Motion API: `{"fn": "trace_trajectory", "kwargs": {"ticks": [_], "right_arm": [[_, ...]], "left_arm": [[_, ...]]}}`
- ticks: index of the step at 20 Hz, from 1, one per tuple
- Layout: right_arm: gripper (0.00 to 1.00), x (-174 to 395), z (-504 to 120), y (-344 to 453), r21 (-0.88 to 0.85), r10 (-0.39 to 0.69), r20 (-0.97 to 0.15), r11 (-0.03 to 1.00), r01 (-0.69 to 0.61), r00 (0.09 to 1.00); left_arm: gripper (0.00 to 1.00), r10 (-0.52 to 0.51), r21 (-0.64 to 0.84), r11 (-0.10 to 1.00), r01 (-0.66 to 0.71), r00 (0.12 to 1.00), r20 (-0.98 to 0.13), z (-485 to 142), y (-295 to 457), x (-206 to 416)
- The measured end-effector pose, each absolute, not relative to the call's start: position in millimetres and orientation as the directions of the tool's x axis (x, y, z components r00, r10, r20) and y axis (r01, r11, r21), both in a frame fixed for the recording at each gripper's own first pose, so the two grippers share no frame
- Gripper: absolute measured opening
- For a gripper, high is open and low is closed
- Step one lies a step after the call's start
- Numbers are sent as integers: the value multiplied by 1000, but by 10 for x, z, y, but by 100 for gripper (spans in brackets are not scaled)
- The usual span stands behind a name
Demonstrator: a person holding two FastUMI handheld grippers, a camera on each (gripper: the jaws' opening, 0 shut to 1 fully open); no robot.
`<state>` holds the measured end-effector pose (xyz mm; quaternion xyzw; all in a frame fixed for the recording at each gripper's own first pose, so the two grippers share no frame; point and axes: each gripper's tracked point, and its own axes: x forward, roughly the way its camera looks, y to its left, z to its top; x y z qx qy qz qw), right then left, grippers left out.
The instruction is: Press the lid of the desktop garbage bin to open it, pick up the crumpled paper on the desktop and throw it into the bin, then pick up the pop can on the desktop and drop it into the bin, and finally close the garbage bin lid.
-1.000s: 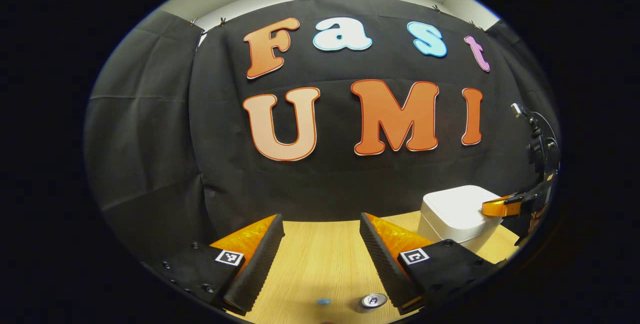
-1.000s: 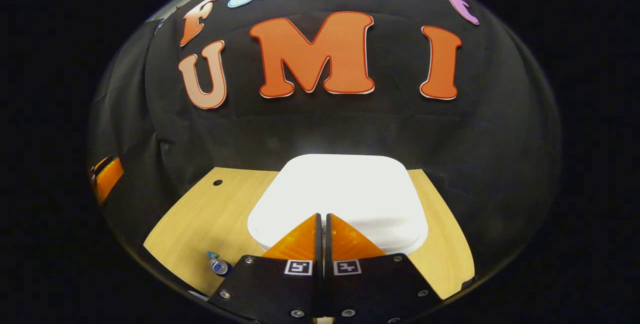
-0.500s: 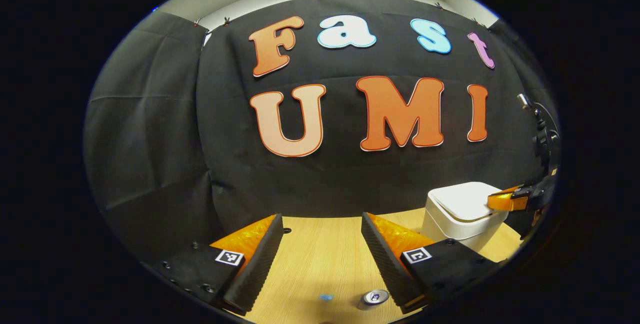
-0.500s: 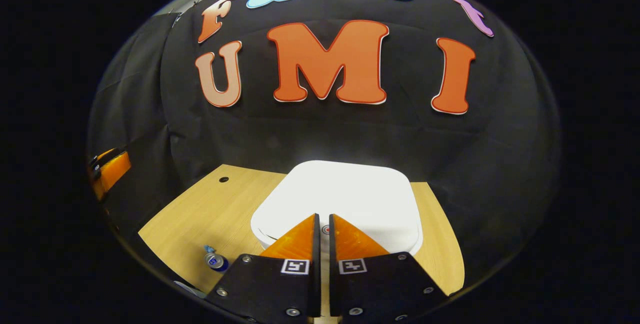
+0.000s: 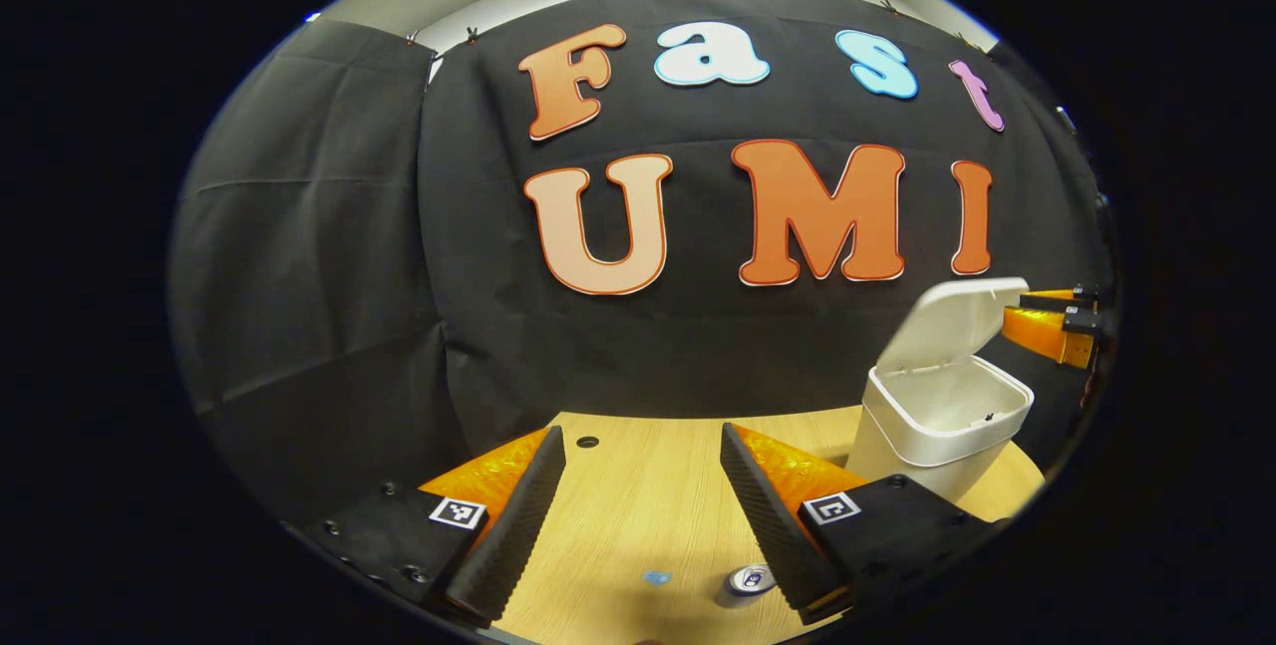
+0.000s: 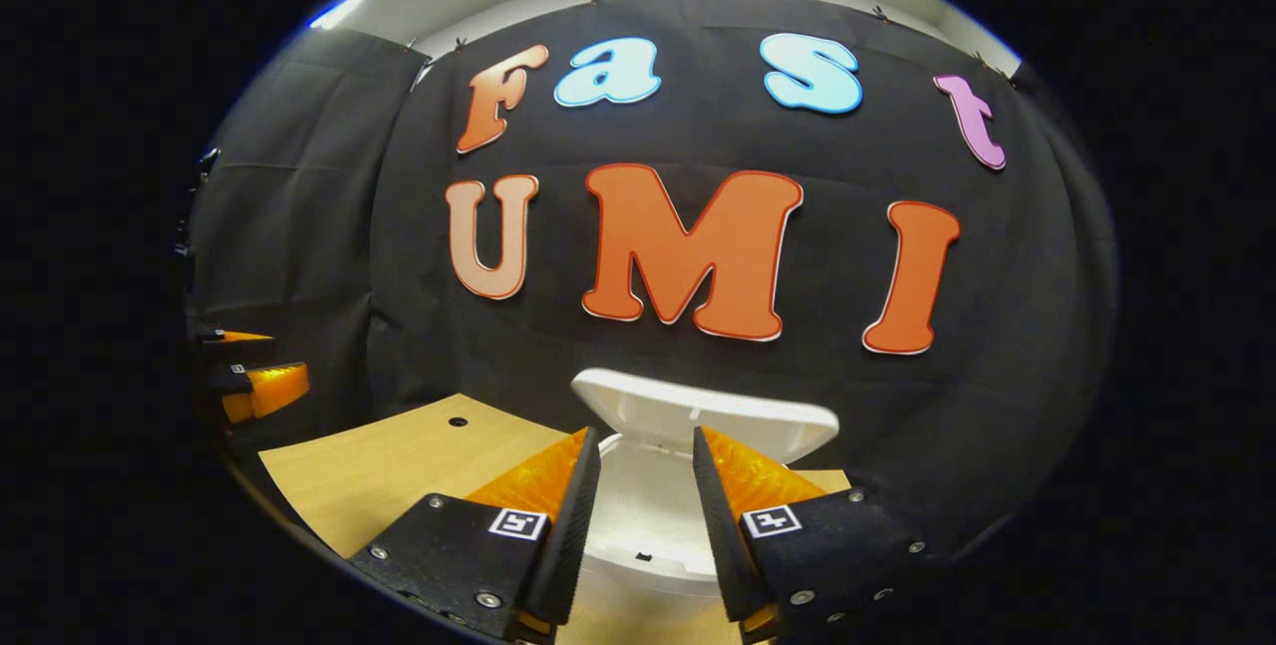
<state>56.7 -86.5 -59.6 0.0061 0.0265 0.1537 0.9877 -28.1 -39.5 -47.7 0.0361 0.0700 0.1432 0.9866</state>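
Garbage bin (image 5: 937, 426), a white rounded-square tub, stands upright on the pale wooden worktop (image 5: 638, 495), at the right of the left gripper view and near the black cloth wall. Its lid (image 5: 952, 321) is swung up on the rear hinge and leans back, underside facing forward, so the mouth is open to the top. In the right gripper view the same lid (image 6: 703, 416) rises behind the open mouth and the white inner wall (image 6: 638, 505) shows between the fingers.

Pop can (image 5: 748, 580) stands upright on the worktop at the bottom of the left gripper view, its silver top with the pull tab facing up, long axis vertical, just beside the inner edge of the left tool's right-hand finger. A small blue scrap (image 5: 655, 577) lies flat close to its left; what it is cannot be told.

Left tool (image 5: 643, 500) is spread wide with nothing between its fingers, held above the worktop and well apart from the bin. Right tool (image 6: 643, 505) is parted to a moderate gap, also holding nothing, poised over the bin's open mouth. From the left gripper view that right tool (image 5: 1057, 321) shows just behind the raised lid; whether it touches the lid cannot be told.
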Motion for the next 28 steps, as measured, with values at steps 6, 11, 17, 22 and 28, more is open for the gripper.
{"fn": "trace_trajectory", "kwargs": {"ticks": [6,11,17,22,28], "right_arm": [[77,297,-826,-503,26,432,-77,902,-431,899],[87,131,-1174,-148,49,477,-148,879,-475,867],[88,-10,-1616,253,70,484,-250,873,-483,839],[89,-127,-2082,570,98,480,-353,872,-479,803],[90,-248,-2594,942,171,474,-457,877,-449,752]], "left_arm": [[99,243,29,969,-244,936,-253,-926,-500,-356],[100,185,-16,978,-208,900,-394,-1411,-468,-287],[100,109,-61,984,-169,829,-549,-1970,-344,-195],[98,18,-94,990,-103,763,-646,-2485,-258,-66],[98,-59,-96,995,-19,667,-742,-3023,-289,82]]}}
